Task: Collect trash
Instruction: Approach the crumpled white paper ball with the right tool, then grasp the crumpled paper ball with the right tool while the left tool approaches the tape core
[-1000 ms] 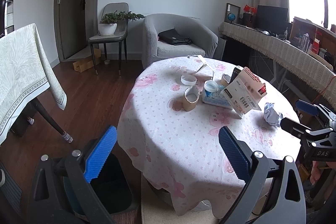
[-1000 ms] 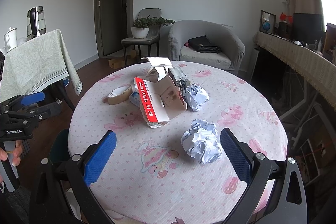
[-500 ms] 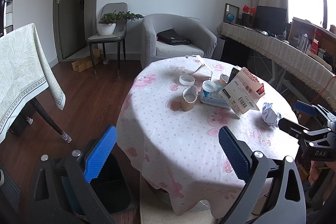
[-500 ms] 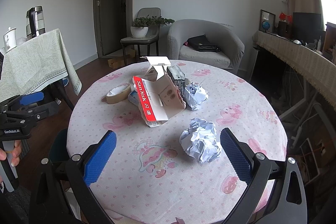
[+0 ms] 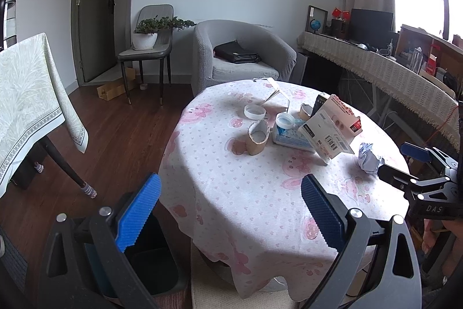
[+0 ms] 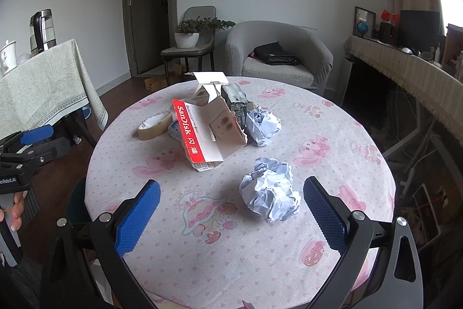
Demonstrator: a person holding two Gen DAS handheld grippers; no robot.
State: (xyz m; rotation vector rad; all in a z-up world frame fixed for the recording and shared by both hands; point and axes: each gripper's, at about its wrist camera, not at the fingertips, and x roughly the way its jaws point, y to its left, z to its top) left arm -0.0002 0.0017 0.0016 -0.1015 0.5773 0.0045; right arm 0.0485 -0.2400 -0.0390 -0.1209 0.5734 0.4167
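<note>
A round table with a pink-print cloth holds the trash. A crumpled pale-blue paper ball lies just ahead of my open right gripper, slightly right of centre between its pads. A second paper ball rests against a torn red-and-white cardboard box. A brown tape roll lies left of the box. My left gripper stands open and empty at the table's near edge, above a dark bin on the floor. In the left wrist view the near ball sits by the right gripper.
A tissue pack, a white lid and small cups crowd the table's middle. A cloth-covered side table stands left, a chair with a potted plant and a grey armchair behind, a long draped counter right.
Both grippers have drifted slightly back from the table; the objects look a little farther away. Both stay open and nothing on the table has moved.
</note>
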